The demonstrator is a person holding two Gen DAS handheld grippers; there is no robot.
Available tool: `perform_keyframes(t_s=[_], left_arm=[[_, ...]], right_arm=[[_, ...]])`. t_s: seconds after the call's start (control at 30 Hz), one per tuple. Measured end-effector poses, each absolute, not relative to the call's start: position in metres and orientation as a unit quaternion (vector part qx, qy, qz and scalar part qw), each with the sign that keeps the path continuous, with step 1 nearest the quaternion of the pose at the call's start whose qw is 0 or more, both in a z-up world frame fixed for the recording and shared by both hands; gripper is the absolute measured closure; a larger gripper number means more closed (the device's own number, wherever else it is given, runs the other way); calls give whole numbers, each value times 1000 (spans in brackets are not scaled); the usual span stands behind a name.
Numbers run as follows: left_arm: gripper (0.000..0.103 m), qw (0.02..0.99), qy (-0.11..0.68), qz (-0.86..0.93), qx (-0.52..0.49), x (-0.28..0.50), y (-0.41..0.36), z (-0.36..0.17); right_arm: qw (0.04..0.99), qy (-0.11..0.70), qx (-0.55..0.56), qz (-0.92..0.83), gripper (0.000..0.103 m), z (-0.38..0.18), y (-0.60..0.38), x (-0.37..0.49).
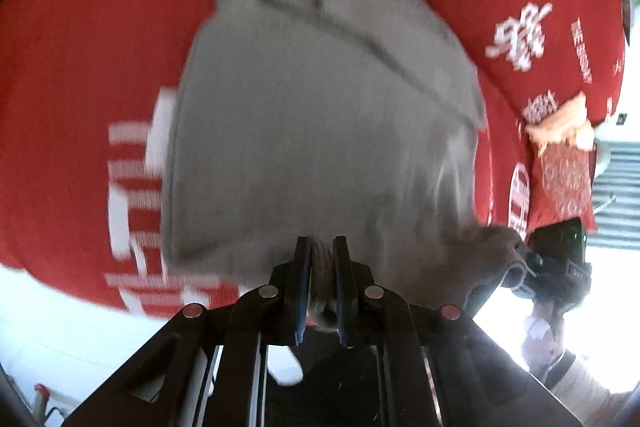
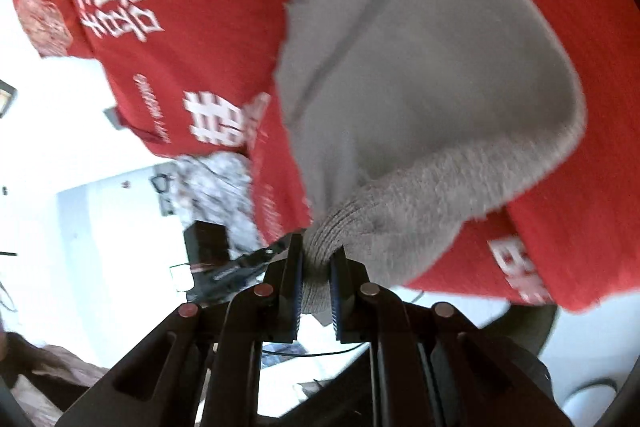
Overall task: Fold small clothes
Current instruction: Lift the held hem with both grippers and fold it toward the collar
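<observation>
Clamping the near edge of the grey garment [image 1: 320,131], the left gripper [image 1: 322,251] has its fingers pinched on the cloth, which spreads far across the red printed tablecloth [image 1: 80,67]. Further right, the right gripper [image 2: 316,259] squeezes the garment's ribbed hem.

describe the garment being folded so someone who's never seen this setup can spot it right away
Look at the red cloth with white printed characters covering the surface. On it lies the grey knit garment, the only plain, unprinted fabric there. Its near edge is pinched by both the left gripper and the right gripper, and a small orange item sits apart at the cloth's edge.
</observation>
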State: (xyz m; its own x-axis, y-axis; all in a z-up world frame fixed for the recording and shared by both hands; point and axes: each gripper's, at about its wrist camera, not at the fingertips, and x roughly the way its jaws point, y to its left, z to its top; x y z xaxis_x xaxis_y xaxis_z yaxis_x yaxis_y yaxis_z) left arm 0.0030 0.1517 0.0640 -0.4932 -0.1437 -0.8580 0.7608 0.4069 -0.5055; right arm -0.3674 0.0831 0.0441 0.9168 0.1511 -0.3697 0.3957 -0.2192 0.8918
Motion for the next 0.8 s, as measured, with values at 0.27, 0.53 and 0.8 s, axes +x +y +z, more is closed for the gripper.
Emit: perform_keyframes(t_s=[0.27,0.53,0.8], left_arm=[[91,499,668,-524,173,49,46,100],[37,535,621,-496,285,51,-14,88],[16,475,659,-448,374,40,21,32]], right_arm=[[631,137,758,-92,91,69,-9,-343],[618,182,758,-99,91,41,-87,-318],[591,192,781,-69,91,20,-84,-329]])
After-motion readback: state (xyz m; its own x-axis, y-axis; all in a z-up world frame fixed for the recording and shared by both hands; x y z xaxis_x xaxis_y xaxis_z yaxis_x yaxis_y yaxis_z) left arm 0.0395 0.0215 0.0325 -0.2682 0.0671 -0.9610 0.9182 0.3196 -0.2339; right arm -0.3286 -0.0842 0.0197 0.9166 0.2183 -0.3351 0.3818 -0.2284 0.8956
